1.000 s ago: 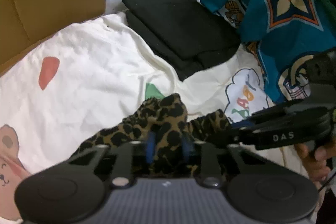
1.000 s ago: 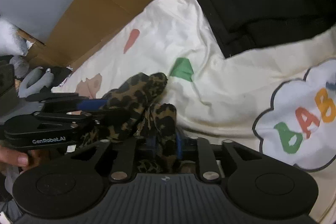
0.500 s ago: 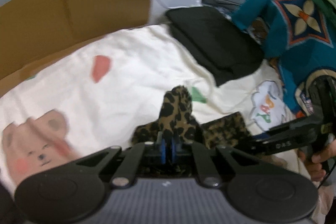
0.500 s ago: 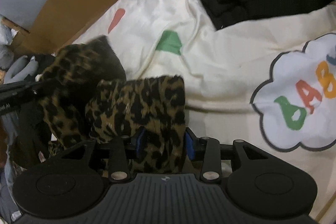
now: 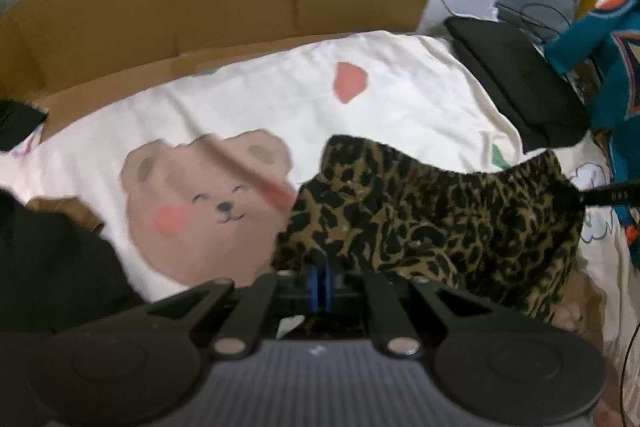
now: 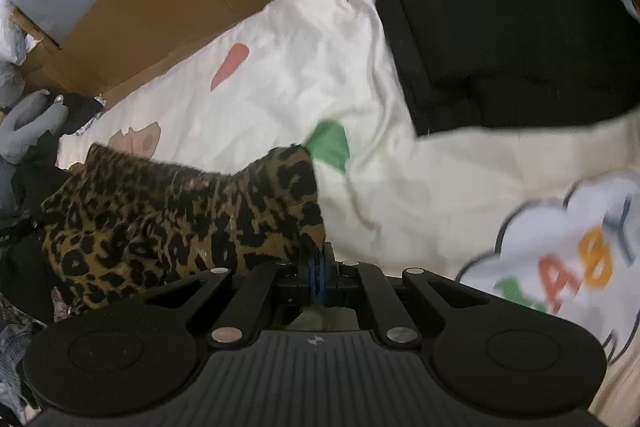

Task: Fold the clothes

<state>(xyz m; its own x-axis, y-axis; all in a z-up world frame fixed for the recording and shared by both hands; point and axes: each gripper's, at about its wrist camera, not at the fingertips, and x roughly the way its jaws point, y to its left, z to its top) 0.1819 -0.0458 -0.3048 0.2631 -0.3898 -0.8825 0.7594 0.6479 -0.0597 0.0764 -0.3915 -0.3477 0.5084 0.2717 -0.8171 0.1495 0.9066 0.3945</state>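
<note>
Two grippers, left gripper (image 5: 320, 281) and right gripper (image 6: 318, 277), pinch one leopard garment (image 5: 440, 215).

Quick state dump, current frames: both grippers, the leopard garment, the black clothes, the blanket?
left gripper: jaws shut on the leopard-print garment's left end.
right gripper: jaws shut on its right end.
leopard-print garment: spread between the two grippers, top edge sagging, not folded.
black clothes: folded stack lying on the blanket's far side.
cream blanket: spread out, lightly wrinkled.
</note>
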